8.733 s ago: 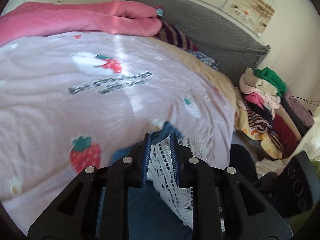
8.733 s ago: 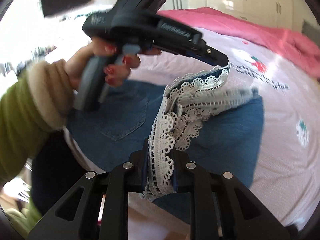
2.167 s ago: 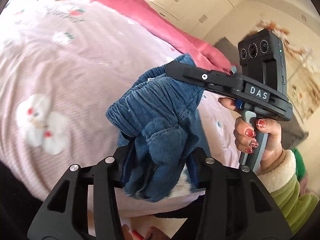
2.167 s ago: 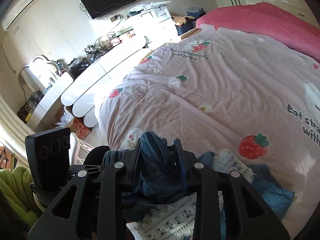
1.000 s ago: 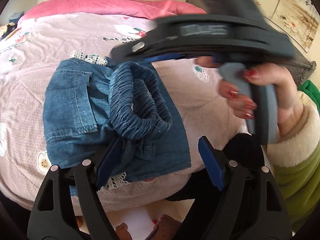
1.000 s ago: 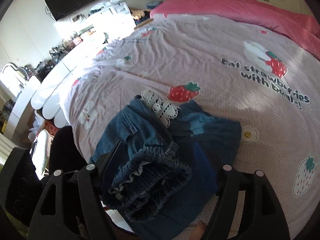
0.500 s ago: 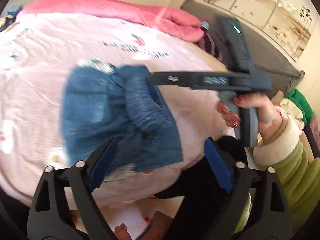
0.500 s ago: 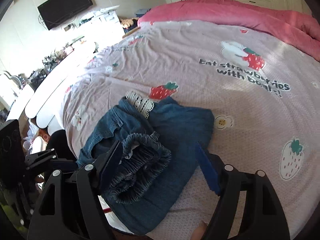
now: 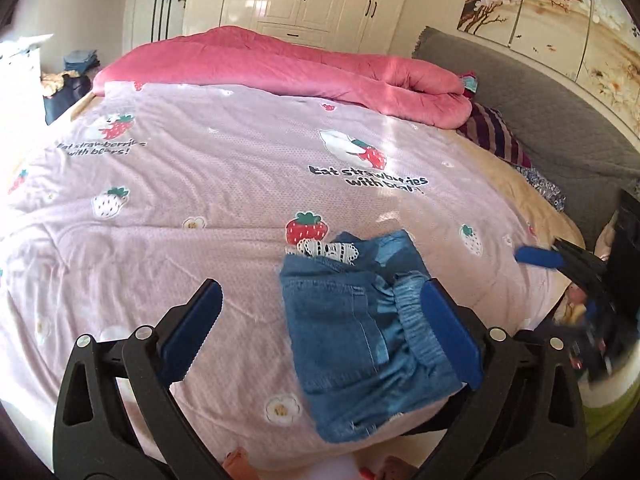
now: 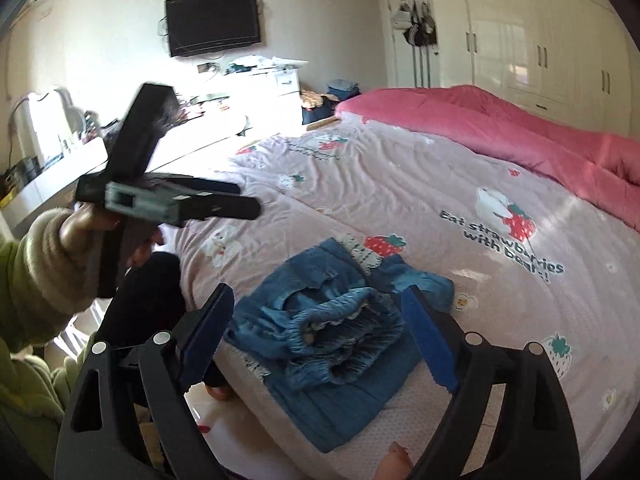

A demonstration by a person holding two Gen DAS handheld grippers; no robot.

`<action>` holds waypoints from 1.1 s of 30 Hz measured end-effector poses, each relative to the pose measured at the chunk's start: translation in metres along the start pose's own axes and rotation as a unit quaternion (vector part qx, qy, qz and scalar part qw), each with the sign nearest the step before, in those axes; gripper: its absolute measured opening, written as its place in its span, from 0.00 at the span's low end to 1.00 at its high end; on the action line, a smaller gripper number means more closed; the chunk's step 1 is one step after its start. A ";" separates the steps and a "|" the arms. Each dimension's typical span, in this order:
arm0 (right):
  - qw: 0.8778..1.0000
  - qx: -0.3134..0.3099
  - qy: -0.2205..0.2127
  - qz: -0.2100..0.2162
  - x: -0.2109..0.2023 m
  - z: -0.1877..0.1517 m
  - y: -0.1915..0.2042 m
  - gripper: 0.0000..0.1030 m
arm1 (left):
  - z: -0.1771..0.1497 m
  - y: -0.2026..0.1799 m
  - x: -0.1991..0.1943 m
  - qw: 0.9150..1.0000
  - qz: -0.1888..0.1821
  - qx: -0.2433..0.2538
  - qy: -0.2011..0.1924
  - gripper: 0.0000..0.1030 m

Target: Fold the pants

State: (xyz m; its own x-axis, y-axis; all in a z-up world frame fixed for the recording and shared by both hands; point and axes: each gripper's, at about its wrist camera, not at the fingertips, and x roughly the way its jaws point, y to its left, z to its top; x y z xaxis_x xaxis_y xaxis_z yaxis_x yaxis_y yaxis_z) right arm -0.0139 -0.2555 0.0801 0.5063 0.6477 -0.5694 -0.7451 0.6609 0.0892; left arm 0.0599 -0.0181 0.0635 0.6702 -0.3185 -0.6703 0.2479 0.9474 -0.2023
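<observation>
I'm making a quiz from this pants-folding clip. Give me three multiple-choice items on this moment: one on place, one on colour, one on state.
1. Where do the denim pants lie?
A. On the pink strawberry-print bedspread, near the bed's edge
B. On the rolled pink quilt
C. On the floor

2. What colour is the lace trim showing at the far end of the pants?
A. Red
B. White
C. Green

3. How do the two grippers stand?
A. Both shut on the pants
B. Left shut, right open
C. Both open, holding nothing

Answers:
1 A: the folded bundle rests on the printed cover near its front edge.
2 B: white lace peeks out beside a printed strawberry.
3 C: the left gripper and right gripper each show their blue fingers spread wide, with the pants lying on the bed beyond them.
</observation>
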 end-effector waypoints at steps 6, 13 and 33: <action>0.993 -0.111 0.047 0.011 0.030 -0.019 0.060 0.82 | 0.002 0.009 0.041 0.999 0.014 0.009 0.047 0.90; 0.975 -0.196 0.103 0.005 0.083 -0.036 0.095 0.51 | -0.003 0.003 0.069 0.997 0.002 0.032 0.075 0.80; 0.963 -0.229 0.143 0.002 0.111 -0.078 0.097 0.04 | -0.015 0.008 0.130 0.992 -0.009 0.028 0.120 0.62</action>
State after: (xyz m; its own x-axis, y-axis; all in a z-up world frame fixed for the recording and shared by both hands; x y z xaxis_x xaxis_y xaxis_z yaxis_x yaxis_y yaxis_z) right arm -0.0632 -0.1489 -0.0383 0.4115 0.4748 -0.7780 -0.8934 0.3790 -0.2412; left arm 0.1382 -0.0517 -0.0361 0.4807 -0.3127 -0.8192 0.3021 0.9361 -0.1801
